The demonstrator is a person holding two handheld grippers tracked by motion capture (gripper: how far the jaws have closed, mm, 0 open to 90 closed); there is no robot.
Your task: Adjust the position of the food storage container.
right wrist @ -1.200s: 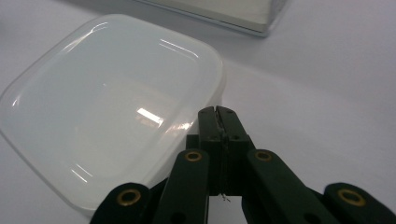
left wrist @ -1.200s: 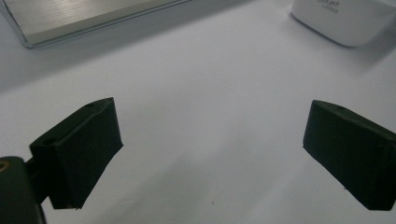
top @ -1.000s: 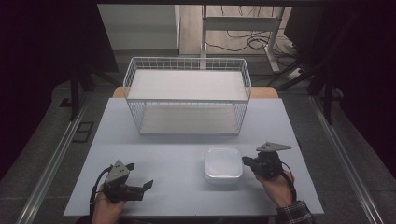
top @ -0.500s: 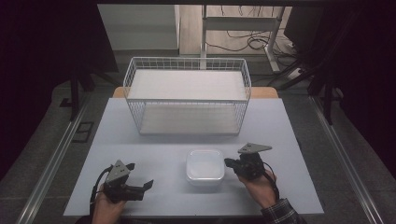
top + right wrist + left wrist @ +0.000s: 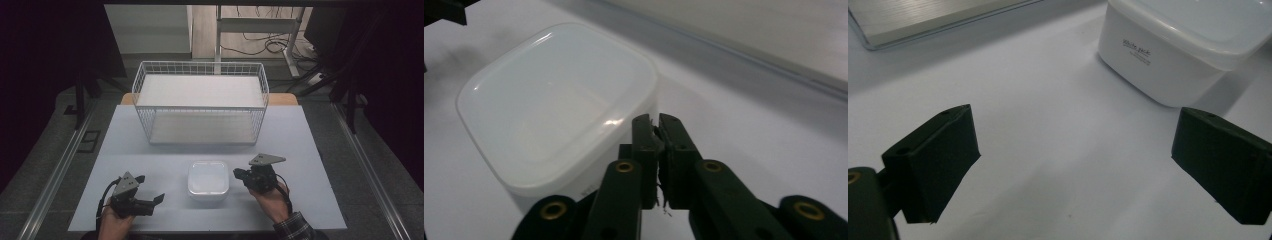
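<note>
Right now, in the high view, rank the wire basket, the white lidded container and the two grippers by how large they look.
1. wire basket
2. white lidded container
3. left gripper and right gripper: they look about alike, so unranked.

A white container (image 5: 208,180) sits on a pale grey table (image 5: 300,145) near a white wire basket (image 5: 200,102).

Pale table (image 5: 310,145): wire basket (image 5: 200,102) at upper centre; lidded white container (image 5: 208,180) at lower centre.
</note>
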